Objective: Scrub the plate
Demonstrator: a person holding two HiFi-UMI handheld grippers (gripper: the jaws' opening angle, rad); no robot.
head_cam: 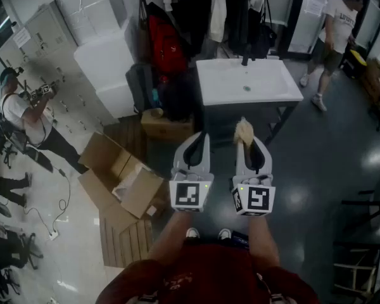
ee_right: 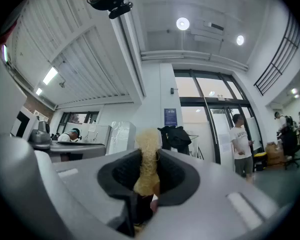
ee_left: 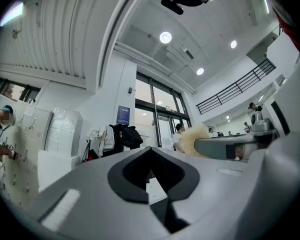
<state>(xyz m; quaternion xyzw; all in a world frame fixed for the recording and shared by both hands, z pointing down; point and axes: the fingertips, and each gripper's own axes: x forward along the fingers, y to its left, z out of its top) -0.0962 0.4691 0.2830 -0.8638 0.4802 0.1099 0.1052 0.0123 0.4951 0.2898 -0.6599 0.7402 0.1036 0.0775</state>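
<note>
No plate shows in any view. A white sink basin [head_cam: 247, 81] stands ahead on a dark cabinet. My right gripper [head_cam: 244, 138] is shut on a yellowish fuzzy scrubber [head_cam: 244, 130], which sticks out past its tips; in the right gripper view the scrubber [ee_right: 147, 166] is pinched between the dark pads of that gripper [ee_right: 147, 181]. My left gripper [head_cam: 202, 137] is held level beside it, shut with nothing in it, and its dark jaws [ee_left: 151, 164] meet. Both are held in the air, short of the sink. From the left gripper view the scrubber [ee_left: 192, 139] shows to the right.
Open cardboard boxes [head_cam: 117, 179] lie on the floor at left, beside a wooden pallet [head_cam: 126, 239]. A red bag [head_cam: 166, 43] and hanging clothes are behind the sink. One person [head_cam: 25, 116] stands at far left, another [head_cam: 332, 33] at back right.
</note>
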